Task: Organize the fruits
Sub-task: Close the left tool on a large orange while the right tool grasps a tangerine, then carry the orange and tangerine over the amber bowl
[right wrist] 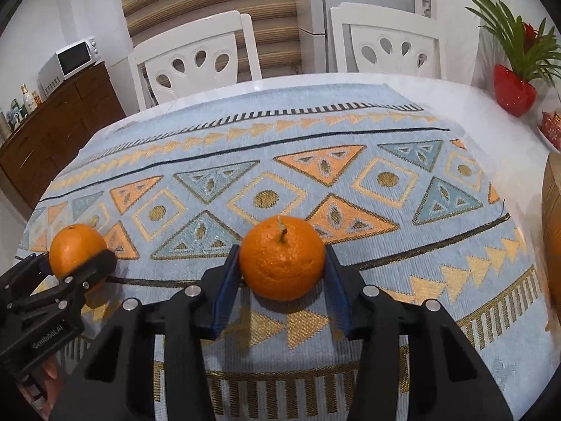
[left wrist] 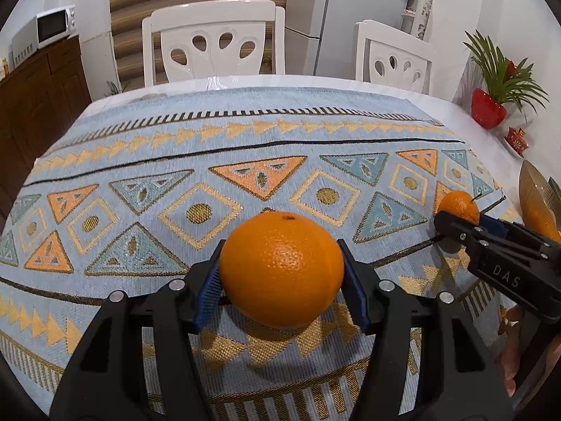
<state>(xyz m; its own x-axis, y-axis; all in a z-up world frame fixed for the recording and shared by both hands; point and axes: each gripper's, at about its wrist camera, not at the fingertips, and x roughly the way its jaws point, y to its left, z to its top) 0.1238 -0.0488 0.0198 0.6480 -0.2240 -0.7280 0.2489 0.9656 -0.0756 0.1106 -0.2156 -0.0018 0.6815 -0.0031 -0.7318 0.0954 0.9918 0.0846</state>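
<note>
Two oranges are in play, one per gripper. The left gripper (left wrist: 282, 273) has its jaws spread wide around the large orange (left wrist: 282, 268), both blue pads (left wrist: 207, 293) pressed against its sides, so the fruit sits squarely between the jaws, held just above the patterned tablecloth (left wrist: 175, 161) with its shadow beneath. The right gripper (right wrist: 282, 263) is closed the same way on the stemmed orange (right wrist: 282, 258) (the smaller of the two, short stalk pointing up), centred between its two pads. Each gripper shows at the edge of the other's view. Beyond the right jaws, to their right side, a golden bowl (left wrist: 536, 189) rises at the frame edge with something orange inside; how many fruits it holds cannot be told. Two white chairs (left wrist: 214, 45) stand behind the table.
</note>
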